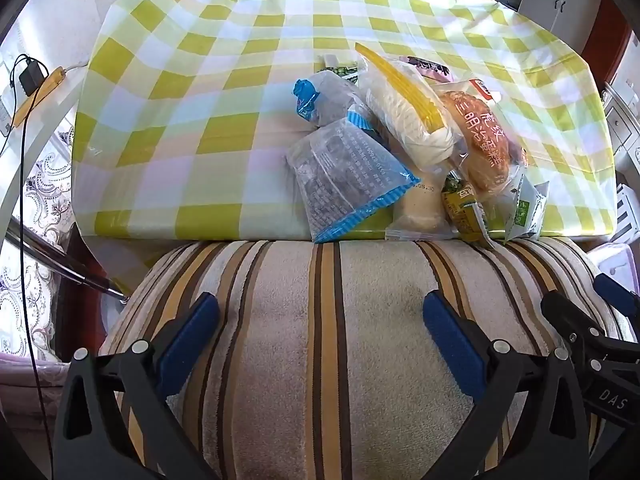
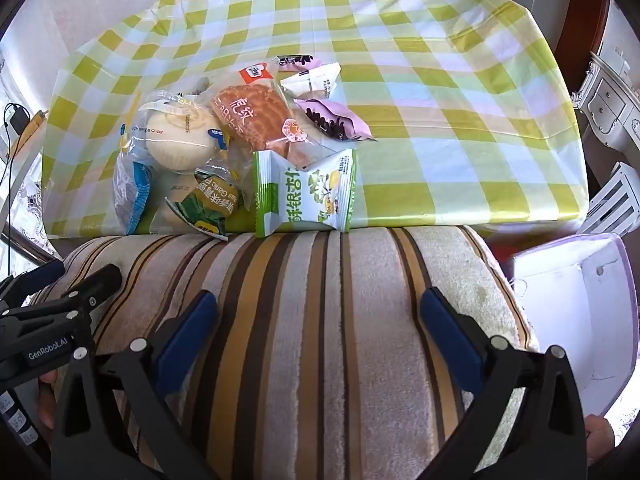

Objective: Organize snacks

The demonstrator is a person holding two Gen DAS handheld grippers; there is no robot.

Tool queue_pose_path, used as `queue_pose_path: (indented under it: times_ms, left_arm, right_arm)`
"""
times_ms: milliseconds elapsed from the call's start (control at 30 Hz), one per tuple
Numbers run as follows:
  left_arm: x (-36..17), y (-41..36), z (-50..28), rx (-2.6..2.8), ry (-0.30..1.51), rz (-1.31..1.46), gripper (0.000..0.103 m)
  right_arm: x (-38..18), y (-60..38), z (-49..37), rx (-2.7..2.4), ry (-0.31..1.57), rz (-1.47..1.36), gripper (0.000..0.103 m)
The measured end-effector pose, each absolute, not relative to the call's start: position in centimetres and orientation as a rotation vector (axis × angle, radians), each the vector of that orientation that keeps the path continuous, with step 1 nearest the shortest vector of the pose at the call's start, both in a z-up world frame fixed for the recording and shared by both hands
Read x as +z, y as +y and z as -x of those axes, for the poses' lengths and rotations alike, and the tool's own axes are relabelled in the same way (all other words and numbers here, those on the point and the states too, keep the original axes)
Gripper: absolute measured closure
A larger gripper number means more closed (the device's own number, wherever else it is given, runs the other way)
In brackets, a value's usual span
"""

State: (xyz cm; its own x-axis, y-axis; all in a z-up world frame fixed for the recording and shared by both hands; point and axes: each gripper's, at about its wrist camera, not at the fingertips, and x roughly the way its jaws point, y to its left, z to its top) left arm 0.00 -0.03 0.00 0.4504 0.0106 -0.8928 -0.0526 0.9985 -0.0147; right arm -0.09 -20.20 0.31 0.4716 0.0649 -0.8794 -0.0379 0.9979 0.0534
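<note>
A heap of wrapped snacks lies near the front edge of the checked tablecloth [image 1: 200, 80]. In the left wrist view I see a blue-edged packet [image 1: 344, 176], a pale bun under a yellow strip [image 1: 408, 120] and a brown sandwich cake [image 1: 480, 140]. The right wrist view shows the same cake [image 2: 256, 116], a round white bun [image 2: 180, 140], a green-and-white packet [image 2: 304, 192] and purple packets [image 2: 332, 120]. My left gripper [image 1: 320, 316] and my right gripper [image 2: 320, 312] both stand open over the striped cushion [image 2: 320, 340], short of the table, with nothing between their fingers.
A white open box [image 2: 576, 312] with a lilac rim sits low at the right beside the cushion. A black cable and charger [image 1: 30, 74] hang at the left. White furniture [image 2: 608, 100] stands at the right of the table.
</note>
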Motion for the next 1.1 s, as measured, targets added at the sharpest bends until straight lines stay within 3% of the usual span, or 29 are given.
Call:
queue_pose_path:
  times_ms: [1100]
  left_arm:
    - [0.2,0.4,0.2,0.04,1.043,0.048,0.004]
  right_arm:
    - [0.2,-20.7,0.5,0.064,1.035,-0.039,0.001]
